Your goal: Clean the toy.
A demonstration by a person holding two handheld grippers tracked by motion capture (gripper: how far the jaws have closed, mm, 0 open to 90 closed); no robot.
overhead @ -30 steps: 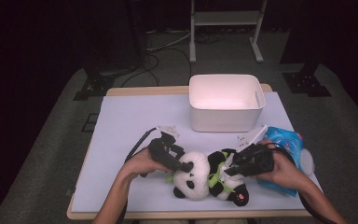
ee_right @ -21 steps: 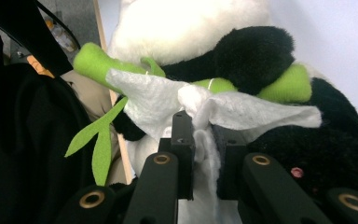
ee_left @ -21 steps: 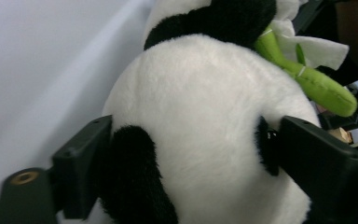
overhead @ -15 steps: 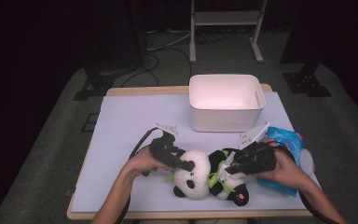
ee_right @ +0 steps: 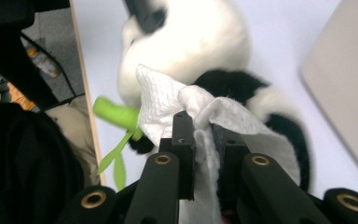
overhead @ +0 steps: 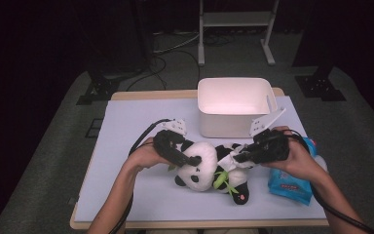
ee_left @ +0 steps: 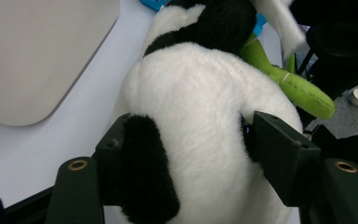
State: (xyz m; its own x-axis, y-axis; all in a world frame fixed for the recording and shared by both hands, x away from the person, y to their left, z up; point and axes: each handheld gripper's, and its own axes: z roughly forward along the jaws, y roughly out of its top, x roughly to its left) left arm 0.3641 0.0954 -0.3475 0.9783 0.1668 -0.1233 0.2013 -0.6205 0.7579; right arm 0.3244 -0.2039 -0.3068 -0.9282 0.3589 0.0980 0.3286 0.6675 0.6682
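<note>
Watching the high view, I saw the panda lying just in front of the bin, with the left gripper on its head end and the right gripper over its far half, the blue pack to the right of the bin. A second earlier the left jaws stood wide; they had just been closing, with the panda's head between them.

In the left gripper view, both pads pressed into the white plush, the bin to the upper left of it. I judged the toy now steadied for wiping.

In the right gripper view, the jaws were clenched on a white wipe, draped just over the panda.
</note>
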